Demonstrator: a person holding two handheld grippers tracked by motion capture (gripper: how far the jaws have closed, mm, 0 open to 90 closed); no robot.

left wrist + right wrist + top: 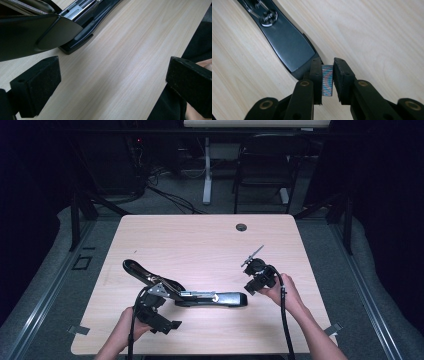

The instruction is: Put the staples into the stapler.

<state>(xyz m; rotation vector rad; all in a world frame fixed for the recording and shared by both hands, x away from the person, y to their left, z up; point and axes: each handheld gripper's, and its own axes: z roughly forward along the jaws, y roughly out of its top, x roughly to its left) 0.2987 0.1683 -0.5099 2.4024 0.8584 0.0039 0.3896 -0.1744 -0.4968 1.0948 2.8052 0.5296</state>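
A long black stapler (190, 295) lies opened on the light wooden desk (200, 240), in the lower middle of the high view. Its base stretches flat to the right, ending in a rounded black tip at lower centre, and its top arm (137, 269) is swung up and back toward the left of the frame. Between them the metal staple channel (197, 294) lies uncovered along the base; whether any staples sit in it cannot be made out.

The right tongs (252, 282), held by the person's right hand (282, 292), sit just to the right of the stapler's tip in the high view. In the right gripper view they are closed on a strip of staples (327, 80), a small block with a rainbow sheen standing upright between the two black pads (340, 75). Straight beyond the strip, in the upper left of that view, the stapler's black end and a round metal rivet (269, 18) show against the wood.

The left tongs (162, 322) are in the lower left of the high view, held by the left hand (127, 330), just below the stapler's hinge. In the left gripper view their jaws stand wide apart with nothing between them but bare desk. The raised arm of the stapler fills the upper left of that view, with the base and its metal channel running off toward the top.
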